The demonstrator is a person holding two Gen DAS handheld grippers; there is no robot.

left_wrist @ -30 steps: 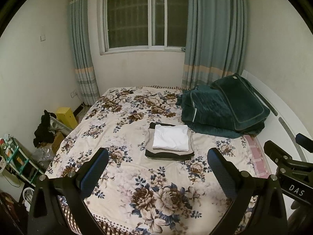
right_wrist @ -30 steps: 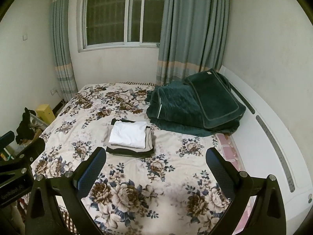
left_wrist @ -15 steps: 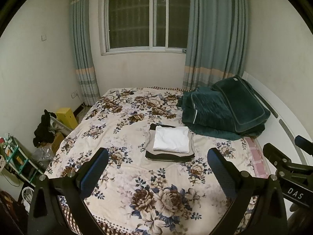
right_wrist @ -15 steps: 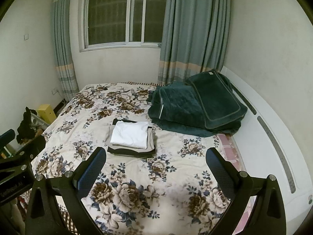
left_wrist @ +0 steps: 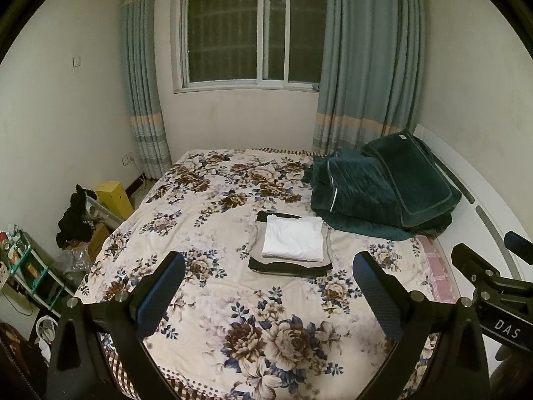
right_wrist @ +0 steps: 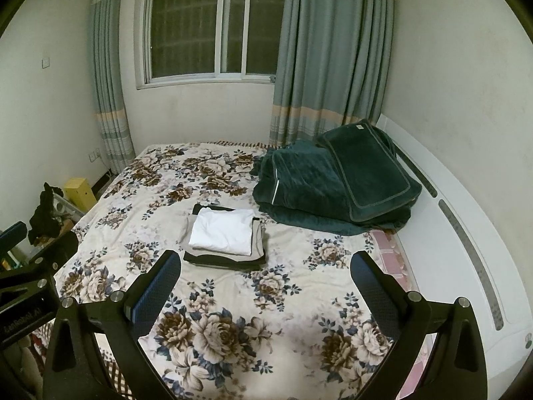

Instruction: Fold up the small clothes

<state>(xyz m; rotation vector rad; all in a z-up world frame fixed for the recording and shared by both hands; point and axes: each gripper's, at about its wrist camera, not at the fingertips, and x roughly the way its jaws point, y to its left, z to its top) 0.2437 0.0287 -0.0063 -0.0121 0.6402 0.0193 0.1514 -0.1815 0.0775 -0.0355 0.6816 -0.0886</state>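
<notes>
Lying folded, white garment (left_wrist: 293, 238) atop grey and black pieces, floral bed (left_wrist: 233, 300)

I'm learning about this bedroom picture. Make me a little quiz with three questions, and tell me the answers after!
1. True or false: the white folded garment lies on top of the stack of folded clothes.
2. Which is right about the left hand-held gripper? A) open, holding nothing B) shut on a sock C) shut on the curtain
3. Fill in: the dark green blanket is heaped on the flowered ____, beside the stack.

Key: 1 true; 2 A; 3 bedspread. The right hand-held gripper is open and empty too.
</notes>
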